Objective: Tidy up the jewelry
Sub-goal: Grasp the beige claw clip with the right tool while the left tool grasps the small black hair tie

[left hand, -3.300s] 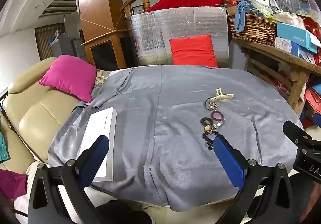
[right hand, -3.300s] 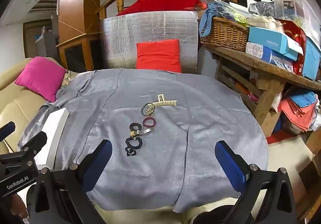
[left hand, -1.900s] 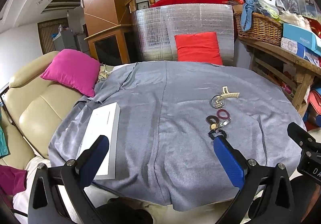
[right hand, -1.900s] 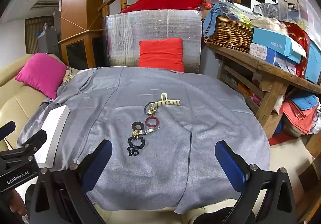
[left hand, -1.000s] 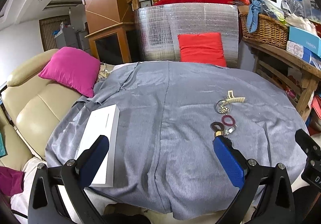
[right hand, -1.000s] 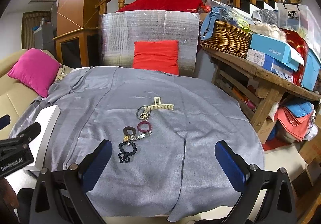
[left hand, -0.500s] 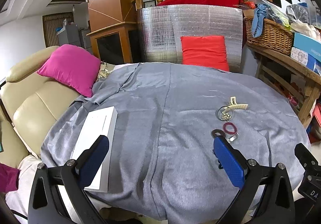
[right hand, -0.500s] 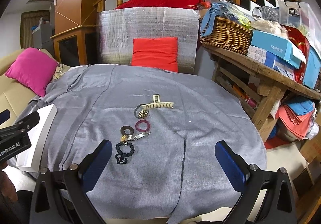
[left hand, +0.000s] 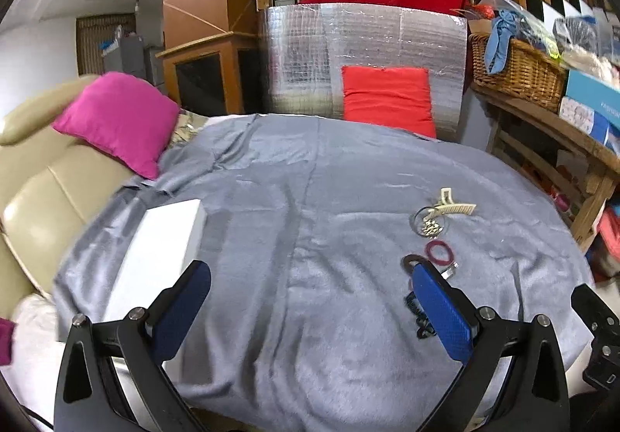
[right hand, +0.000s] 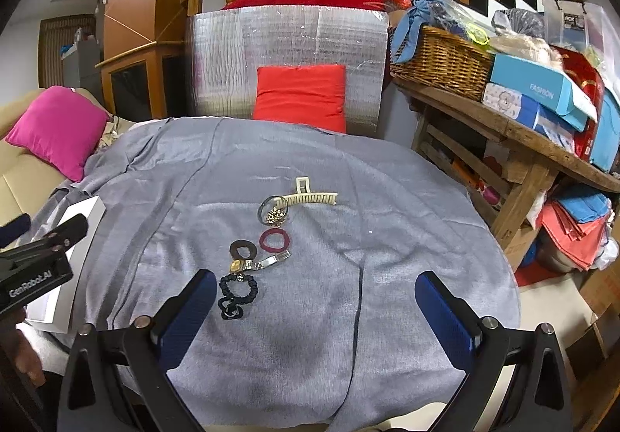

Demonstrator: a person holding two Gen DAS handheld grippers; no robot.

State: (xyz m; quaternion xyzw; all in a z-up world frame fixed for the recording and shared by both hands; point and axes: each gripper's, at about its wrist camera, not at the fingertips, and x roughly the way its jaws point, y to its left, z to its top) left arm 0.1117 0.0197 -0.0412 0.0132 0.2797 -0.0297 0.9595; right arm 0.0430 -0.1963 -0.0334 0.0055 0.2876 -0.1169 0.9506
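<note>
Jewelry lies in a loose line on the grey cloth (right hand: pixel 387 199), right of centre, running near to far. At far left, a white box (left hand: pixel 162 238) sits on the cloth edge, beside the left gripper (left hand: pixel 310 300), whose fingers are spread wide and grasp nothing. The line: black beaded bracelet (right hand: pixel 237 290) nearest, then watch (right hand: pixel 255 262), dark hair tie (right hand: pixel 242 248), maroon hair tie (right hand: pixel 274 240), bangle (right hand: pixel 273 211) with small gold pieces inside, and cream hair clip (right hand: pixel 310 195) farthest. Right gripper (right hand: pixel 316 310) hovers spread wide, empty, bracelet just beside its left finger.
</note>
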